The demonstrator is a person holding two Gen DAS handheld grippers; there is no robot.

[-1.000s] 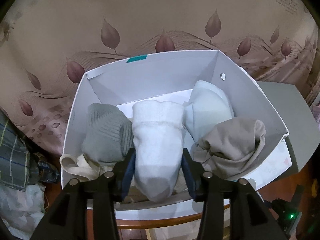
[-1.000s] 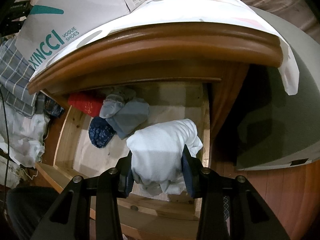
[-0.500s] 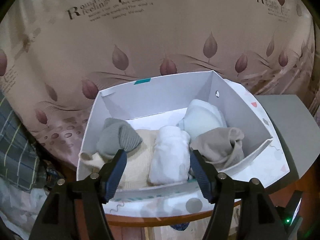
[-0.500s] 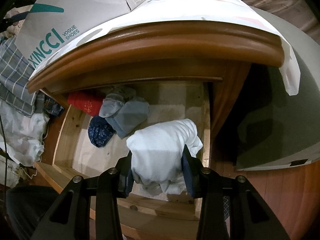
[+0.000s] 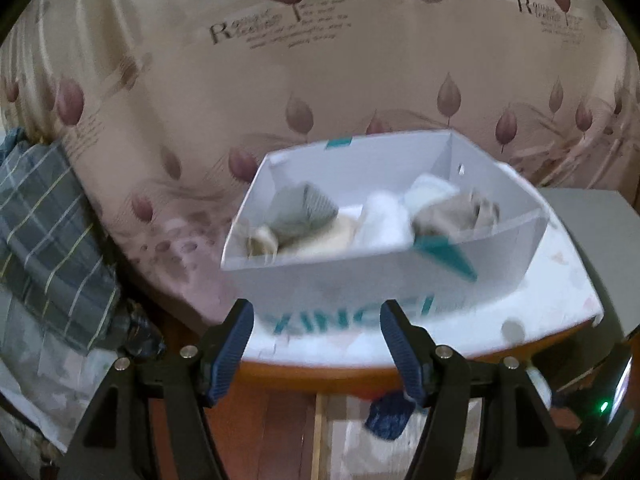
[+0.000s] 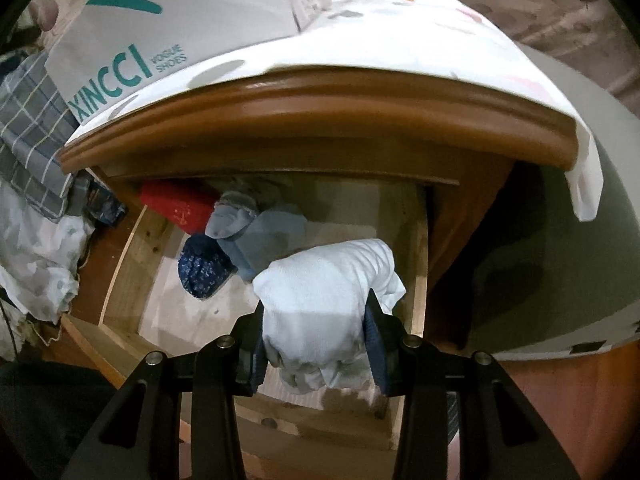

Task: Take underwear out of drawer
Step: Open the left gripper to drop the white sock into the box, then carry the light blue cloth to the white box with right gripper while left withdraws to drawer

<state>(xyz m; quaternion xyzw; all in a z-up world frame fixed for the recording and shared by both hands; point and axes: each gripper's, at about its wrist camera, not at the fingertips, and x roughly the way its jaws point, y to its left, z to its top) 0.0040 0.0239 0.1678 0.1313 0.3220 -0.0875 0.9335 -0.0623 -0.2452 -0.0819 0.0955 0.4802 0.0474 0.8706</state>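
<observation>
My right gripper (image 6: pixel 316 332) is shut on a pale white-blue folded underwear (image 6: pixel 324 292), held over the open wooden drawer (image 6: pixel 132 256). Inside the drawer lie a grey-blue piece (image 6: pixel 260 232), a dark blue patterned piece (image 6: pixel 204 268) and a red piece (image 6: pixel 176 204). My left gripper (image 5: pixel 316 340) is open and empty, in front of the white shoebox (image 5: pixel 360 276) on the cabinet top. The box holds several rolled pieces, among them a white one (image 5: pixel 384 220), a grey one (image 5: pixel 300 208) and a beige one (image 5: pixel 456 212).
The cabinet top (image 6: pixel 320 108) carries a white cloth (image 6: pixel 400 40) under the box. A plaid cloth (image 5: pixel 44 232) lies at the left. A leaf-patterned bedsheet (image 5: pixel 320 60) is behind. A grey surface (image 6: pixel 580 260) is at the right.
My left gripper let go of the white rolled piece in the box, opened, and drew back and down from the box. My right gripper rose slightly, still holding the pale underwear over the drawer.
</observation>
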